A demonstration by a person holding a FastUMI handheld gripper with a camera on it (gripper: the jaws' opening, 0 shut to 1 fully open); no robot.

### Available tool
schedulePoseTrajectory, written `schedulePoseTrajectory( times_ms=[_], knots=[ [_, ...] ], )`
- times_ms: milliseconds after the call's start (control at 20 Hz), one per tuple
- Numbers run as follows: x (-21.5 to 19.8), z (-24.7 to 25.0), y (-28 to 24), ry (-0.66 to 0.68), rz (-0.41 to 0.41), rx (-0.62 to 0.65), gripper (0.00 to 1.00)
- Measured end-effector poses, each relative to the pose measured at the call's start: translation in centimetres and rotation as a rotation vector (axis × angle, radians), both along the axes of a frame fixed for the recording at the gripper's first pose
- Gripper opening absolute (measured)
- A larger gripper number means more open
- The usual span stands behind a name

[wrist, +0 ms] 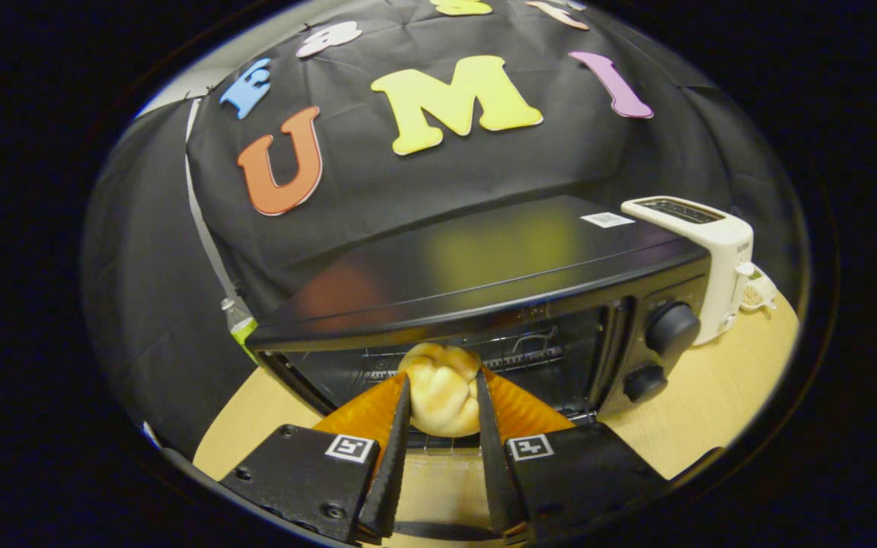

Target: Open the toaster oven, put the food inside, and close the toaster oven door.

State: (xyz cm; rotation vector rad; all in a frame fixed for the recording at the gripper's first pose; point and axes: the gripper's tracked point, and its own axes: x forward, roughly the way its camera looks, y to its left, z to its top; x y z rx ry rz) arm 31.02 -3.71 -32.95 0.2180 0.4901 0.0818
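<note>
Gripping the bread roll (441, 390), both jaws sit at the open toaster oven (484, 304) mouth.

Support surface: a light wooden table (712, 396) with a rounded edge. Standing directly on it — a black toaster oven (484, 297), and just beside its knob end, a white slot toaster (705, 251). A small pale item sits behind that toaster — too small to identify.

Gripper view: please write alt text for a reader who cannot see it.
The hand-held gripper holds a bread roll between both fingers at the open front of a black toaster oven on a wooden table. A white toaster stands beside the oven.
</note>
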Motion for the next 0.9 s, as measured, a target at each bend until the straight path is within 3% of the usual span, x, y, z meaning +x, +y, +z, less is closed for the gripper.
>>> schedulePoseTrajectory(
  times_ms=[350, 450, 600, 800, 900],
  knots=[
    [4.2, -1.9, 0.0, 0.020, -0.027, -0.114, 0.52],
    [4.5, -2.0, 0.2, 0.008, -0.021, -0.145, 0.56],
    [4.4, -2.1, 0.2, 0.007, -0.026, -0.149, 0.82],
    [2.6, -0.6, 0.3, -0.009, -0.008, -0.144, 0.98],
    [1.3, -0.1, 0.3, -0.003, 0.007, -0.149, 0.99]
  ],
)
